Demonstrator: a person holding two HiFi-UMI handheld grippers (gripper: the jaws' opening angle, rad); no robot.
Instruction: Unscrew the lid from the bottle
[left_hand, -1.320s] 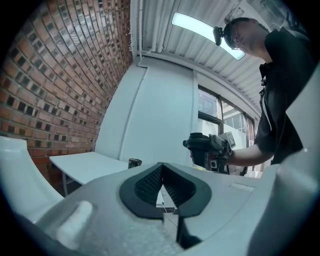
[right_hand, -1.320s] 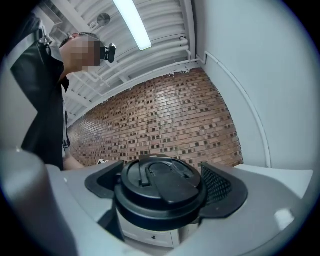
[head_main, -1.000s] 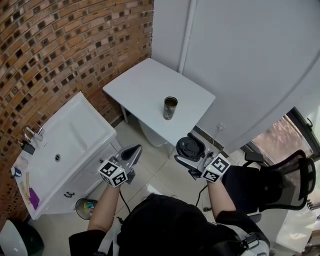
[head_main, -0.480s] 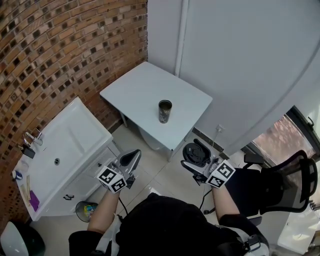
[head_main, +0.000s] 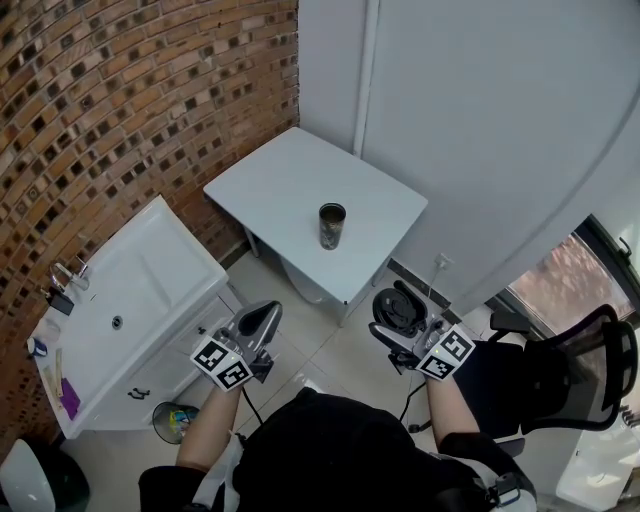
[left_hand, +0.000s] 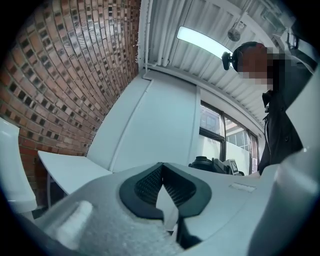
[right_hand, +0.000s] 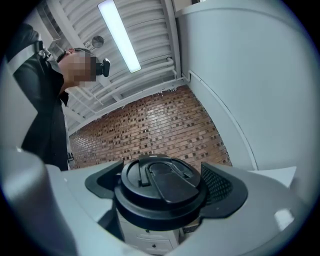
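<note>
1. The bottle (head_main: 332, 226), a dark cylinder with an open mouth, stands upright near the middle of the white bench (head_main: 290, 170), at the centre of the head view.
2. Its black lid (head_main: 390, 305) is off the bottle and well apart from it. It sits lower right of centre, past the bench's near edge and above the tiled floor (head_main: 330, 350).
3. The right gripper (head_main: 396, 316) holds the lid, its jaws closed on the rim from both sides. In the right gripper view the lid's top, with its flip tab, faces the camera between the ribbed pads (right_hand: 220, 182).
4. The left gripper (head_main: 268, 310) is lower left of centre, level with the right one. Its jaws are closed together with nothing between them.
5. A white sink (head_main: 150, 270) stands at the left, against the brick wall (head_main: 120, 90).
6. A black office chair (head_main: 590, 370) is at the lower right.
</note>
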